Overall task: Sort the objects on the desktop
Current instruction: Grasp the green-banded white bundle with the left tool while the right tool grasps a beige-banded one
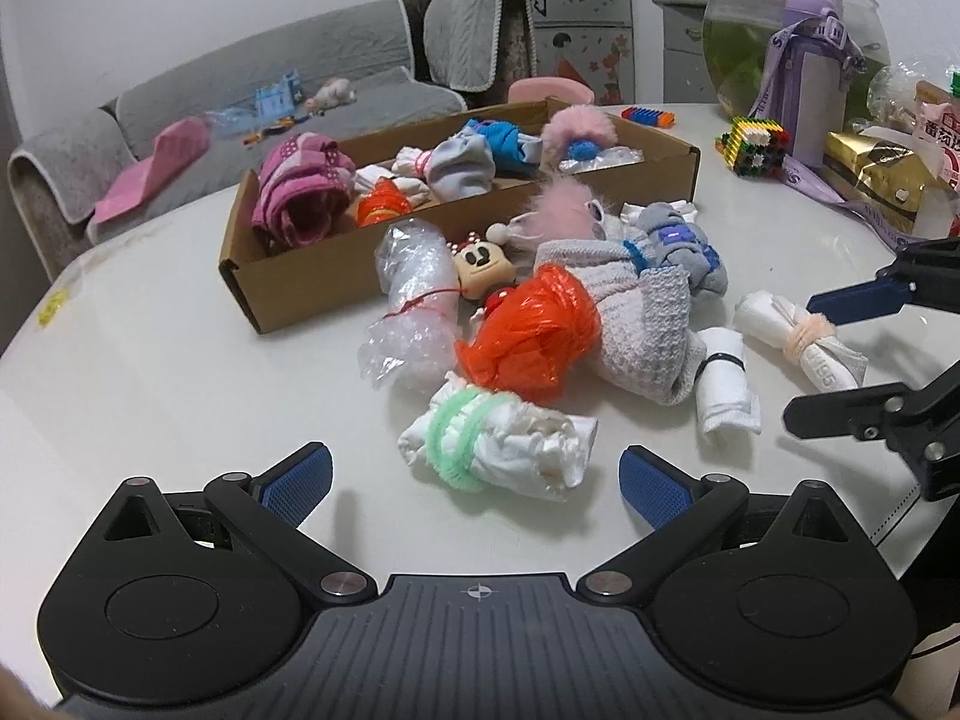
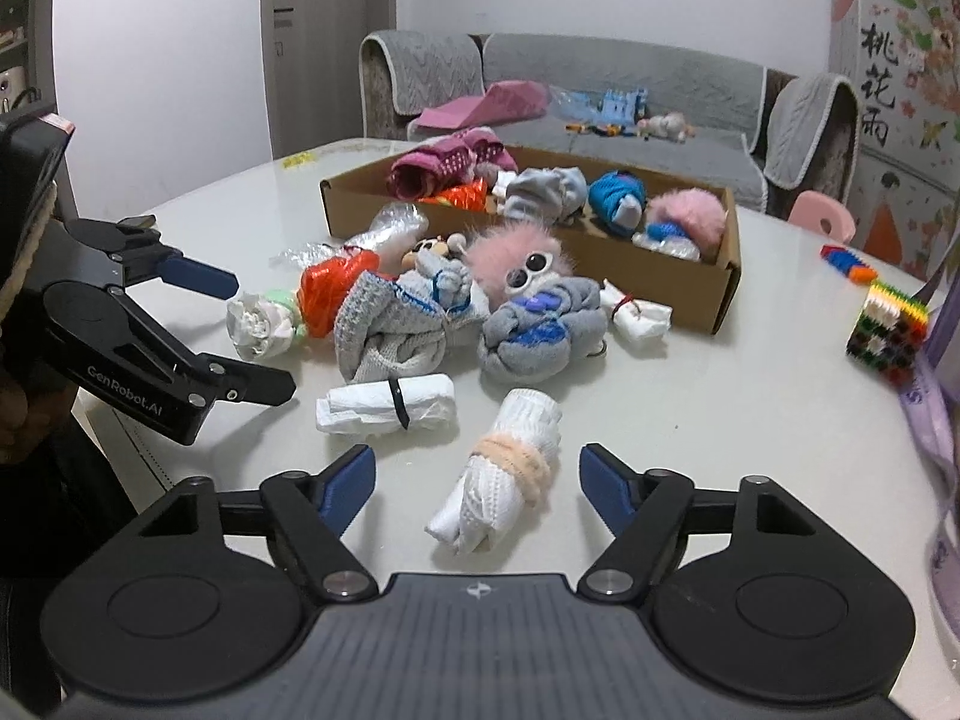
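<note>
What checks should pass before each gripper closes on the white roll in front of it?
1. Left gripper open, holding nothing: ok.
2. Right gripper open, holding nothing: ok.
3. White roll with green band lies between the left jaws: ok, though it rests against the orange bag, which may shift.
4. White roll with peach band lies between the right jaws, apart from other items: ok.
5. Cardboard box has free room: cannot tell; it already holds several bundles.
6. The two grippers are clear of each other: ok.
</note>
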`<state>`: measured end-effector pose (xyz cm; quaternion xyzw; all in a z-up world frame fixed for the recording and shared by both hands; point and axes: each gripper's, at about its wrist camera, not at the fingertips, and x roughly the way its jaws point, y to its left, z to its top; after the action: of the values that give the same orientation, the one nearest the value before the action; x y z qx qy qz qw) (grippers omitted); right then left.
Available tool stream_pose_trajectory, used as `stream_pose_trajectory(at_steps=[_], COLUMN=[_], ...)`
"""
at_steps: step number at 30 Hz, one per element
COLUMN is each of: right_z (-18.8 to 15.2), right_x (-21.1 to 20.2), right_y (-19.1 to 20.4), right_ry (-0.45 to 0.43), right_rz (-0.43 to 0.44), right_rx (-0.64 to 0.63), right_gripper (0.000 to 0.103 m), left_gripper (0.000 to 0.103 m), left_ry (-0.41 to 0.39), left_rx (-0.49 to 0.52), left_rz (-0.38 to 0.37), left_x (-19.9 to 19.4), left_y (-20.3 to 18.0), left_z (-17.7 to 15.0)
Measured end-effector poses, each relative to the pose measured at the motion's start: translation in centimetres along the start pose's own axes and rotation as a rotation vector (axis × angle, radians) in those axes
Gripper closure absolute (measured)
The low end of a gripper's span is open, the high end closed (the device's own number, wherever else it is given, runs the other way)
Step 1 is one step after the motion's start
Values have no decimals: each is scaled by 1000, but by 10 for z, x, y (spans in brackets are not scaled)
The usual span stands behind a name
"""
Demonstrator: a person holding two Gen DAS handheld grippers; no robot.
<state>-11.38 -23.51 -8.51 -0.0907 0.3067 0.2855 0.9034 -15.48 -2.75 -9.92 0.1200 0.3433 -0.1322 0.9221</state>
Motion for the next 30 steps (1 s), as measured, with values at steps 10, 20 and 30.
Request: stream_pose_trajectory(at_steps=[10, 20, 30], right_z=[0, 1, 2], right_x=[7, 3, -10], right_y=[-2, -8, -9], right_ry=[9, -7, -48], right_rz=[-23, -41, -10], right_rx=[37, 62, 79], right_gripper=[35, 78, 78], left_gripper=[0, 16, 37], left_ry=[2, 3, 2], left_rx=[-40, -79, -19], left_rz=[-36, -88, -6], left_x=[13, 15, -7], left_y=[-1, 1, -14], left_z=[8, 10, 7])
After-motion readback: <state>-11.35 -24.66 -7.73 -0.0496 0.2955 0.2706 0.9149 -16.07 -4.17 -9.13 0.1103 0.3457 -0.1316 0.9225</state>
